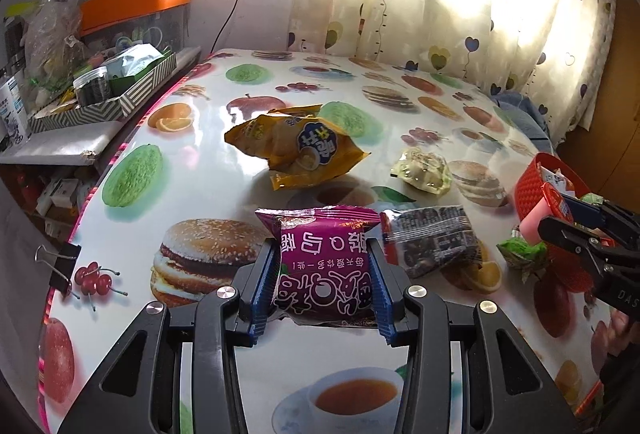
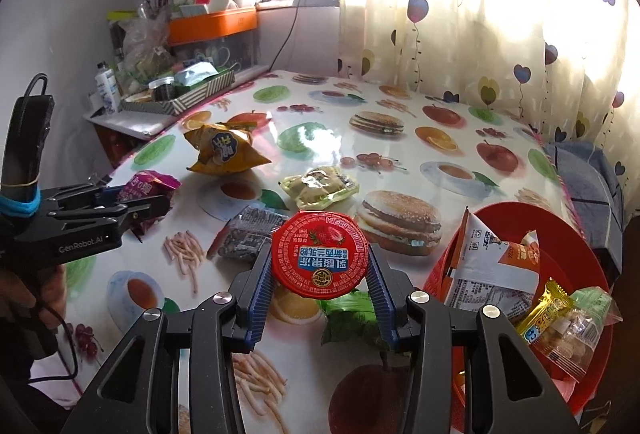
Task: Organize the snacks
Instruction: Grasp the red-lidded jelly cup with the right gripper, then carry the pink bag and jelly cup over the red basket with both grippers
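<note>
- The left gripper (image 1: pixel 325 276) is clamped on a purple crinkly snack packet with white lettering (image 1: pixel 324 258); both blue ribbed pads press its sides and it is lifted clear of the table.
- The right gripper (image 2: pixel 320 274) grips a round jelly cup with a red foil lid (image 2: pixel 319 254), a pad against each side of the cup, raised above the table.
- The landmark is the round red plastic basket (image 2: pixel 592 230), at the near right edge of the glossy table covered in a food-print cloth (image 2: pixel 320 138). It holds a white and orange packet (image 2: pixel 492 262), a yellow-ended clear packet of small biscuits (image 2: pixel 560 330) and a green-tinted clear wrapper (image 2: pixel 596 304).
- The jelly cup hangs just left of the basket, above a green foil packet (image 2: pixel 348 314) lying on the cloth.
- A black and clear packet with red ends (image 2: pixel 248 236) lies further left of the basket, beside the cup.
- A pale yellow-green vacuum pouch (image 2: pixel 318 184) lies beyond the cup, well apart from the basket.
- A crumpled yellow chip bag with a blue badge (image 2: pixel 222 150) lies farthest from the basket, towards the table's far left.
- The purple packet is held well left of the basket.
</note>
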Tool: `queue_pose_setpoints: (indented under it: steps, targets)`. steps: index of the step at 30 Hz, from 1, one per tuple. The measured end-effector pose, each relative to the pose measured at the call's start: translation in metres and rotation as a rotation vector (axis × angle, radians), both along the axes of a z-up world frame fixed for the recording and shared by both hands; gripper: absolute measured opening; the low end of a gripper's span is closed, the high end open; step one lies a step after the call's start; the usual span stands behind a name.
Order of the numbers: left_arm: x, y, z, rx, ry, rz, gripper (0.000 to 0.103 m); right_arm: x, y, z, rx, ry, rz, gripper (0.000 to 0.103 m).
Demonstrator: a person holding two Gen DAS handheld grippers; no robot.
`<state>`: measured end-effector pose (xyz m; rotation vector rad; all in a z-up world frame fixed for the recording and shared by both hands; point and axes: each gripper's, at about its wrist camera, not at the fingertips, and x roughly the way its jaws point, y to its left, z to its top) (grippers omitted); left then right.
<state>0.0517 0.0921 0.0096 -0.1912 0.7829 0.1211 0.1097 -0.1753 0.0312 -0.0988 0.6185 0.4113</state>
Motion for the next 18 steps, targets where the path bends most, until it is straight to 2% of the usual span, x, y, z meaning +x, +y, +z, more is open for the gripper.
queue_pose_setpoints:
  steps: [18]
  targets:
    - [0.004,-0.069,0.024,-0.017,-0.037,-0.148,0.044,-0.031,-0.028,0.012,0.039,-0.018,-0.059,0.043]
